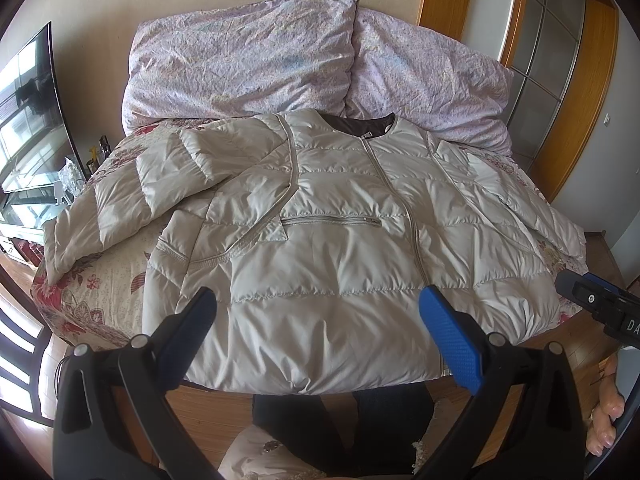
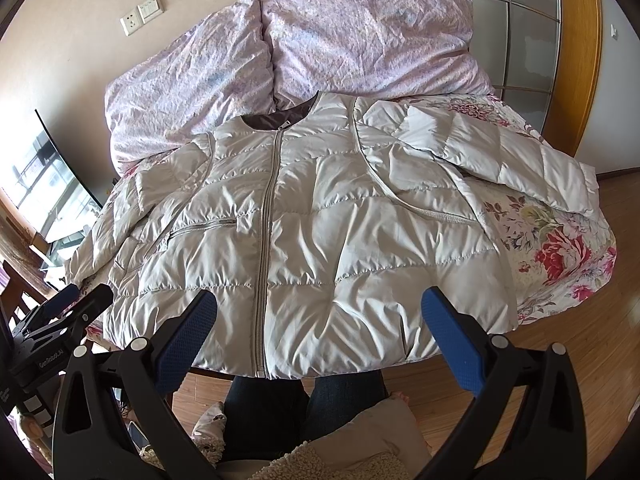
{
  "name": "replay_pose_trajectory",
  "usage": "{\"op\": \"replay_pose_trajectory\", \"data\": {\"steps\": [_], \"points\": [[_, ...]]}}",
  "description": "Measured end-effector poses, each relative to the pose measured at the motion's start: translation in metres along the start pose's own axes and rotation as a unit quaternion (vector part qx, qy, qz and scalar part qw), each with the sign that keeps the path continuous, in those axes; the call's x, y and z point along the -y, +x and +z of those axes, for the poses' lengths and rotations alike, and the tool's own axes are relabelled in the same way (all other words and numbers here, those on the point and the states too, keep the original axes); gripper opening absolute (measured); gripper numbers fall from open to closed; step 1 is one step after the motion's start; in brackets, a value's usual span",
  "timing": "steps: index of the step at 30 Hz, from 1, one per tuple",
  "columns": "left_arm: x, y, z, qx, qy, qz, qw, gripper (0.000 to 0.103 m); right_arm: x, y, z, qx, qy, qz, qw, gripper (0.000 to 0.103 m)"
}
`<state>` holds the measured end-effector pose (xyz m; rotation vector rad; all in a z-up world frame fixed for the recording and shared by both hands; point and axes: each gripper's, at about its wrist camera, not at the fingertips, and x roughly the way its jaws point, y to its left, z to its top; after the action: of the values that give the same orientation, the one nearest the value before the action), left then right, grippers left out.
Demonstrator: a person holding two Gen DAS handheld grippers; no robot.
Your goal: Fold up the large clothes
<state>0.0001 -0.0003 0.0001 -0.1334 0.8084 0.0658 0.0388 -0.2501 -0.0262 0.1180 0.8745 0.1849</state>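
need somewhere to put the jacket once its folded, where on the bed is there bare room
Bare floral sheet shows at the near right corner, between the jacket hem and the right sleeve. A narrower strip lies on the left, between the left sleeve and the jacket's side. The middle is crowded by the jacket, the far end by the lilac duvet.

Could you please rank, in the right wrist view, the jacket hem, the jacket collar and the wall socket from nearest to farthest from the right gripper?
From the right gripper:
1. Jacket hem, just ahead, below the open jaws.
2. Jacket collar, mid-bed.
3. Wall socket, far left on the wall.
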Motion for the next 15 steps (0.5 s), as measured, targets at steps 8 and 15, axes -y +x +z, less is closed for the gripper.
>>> {"op": "replay_pose_trajectory", "data": {"steps": [8, 15], "points": [[0.0001, 0.0001, 0.0000, 0.000, 0.000, 0.000, 1.0000, 0.100, 0.0003, 0.0014, -0.0001, 0.001, 0.003, 0.000, 1.000, 0.102], [0.0001, 0.0001, 0.0000, 0.000, 0.000, 0.000, 1.0000, 0.100, 0.0013, 0.0011, 0.0012, 0.002, 0.005, 0.001, 1.000, 0.102]]}}
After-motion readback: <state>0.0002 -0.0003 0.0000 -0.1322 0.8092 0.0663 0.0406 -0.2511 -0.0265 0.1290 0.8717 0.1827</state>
